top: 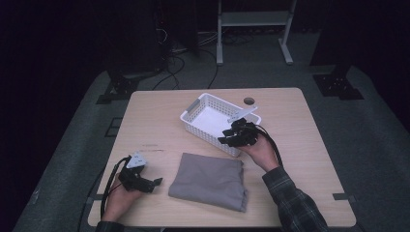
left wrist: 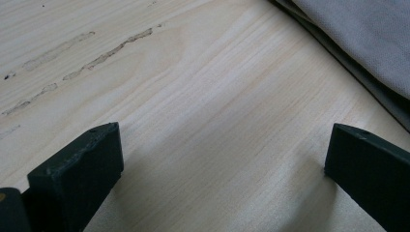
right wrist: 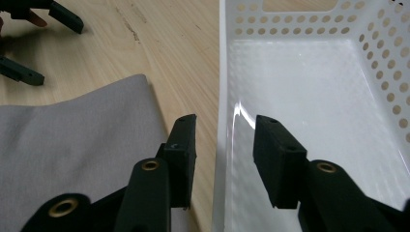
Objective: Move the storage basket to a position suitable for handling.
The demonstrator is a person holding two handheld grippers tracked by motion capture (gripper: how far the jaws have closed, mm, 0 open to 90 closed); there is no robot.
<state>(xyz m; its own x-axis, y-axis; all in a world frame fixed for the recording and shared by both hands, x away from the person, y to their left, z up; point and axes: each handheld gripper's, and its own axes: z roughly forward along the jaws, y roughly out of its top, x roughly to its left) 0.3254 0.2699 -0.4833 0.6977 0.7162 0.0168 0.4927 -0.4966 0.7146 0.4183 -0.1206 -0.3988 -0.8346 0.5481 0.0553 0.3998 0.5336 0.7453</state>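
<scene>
A: Right tool [right wrist: 225, 140] — where, and how do its jaws stand?

B: Astride the near wall of the white basket [right wrist: 309, 92], one jaw outside and one inside; the jaws stand apart, the pads not seen pressing the wall.

A: Left tool [left wrist: 222, 159]?

B: Jaws wide apart, nothing between them, low over the bare surface [left wrist: 203, 96].

A: Grey folded cloth [top: 210, 181]?

B: Flat on the surface, just in front of the basket, between the two hands.

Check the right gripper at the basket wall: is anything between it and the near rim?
Nothing visible. The right gripper straddles the near wall of the white basket, one jaw outside, one inside, pads not yet pressing. The folded grey cloth lies beside, clear of the wall.
</scene>
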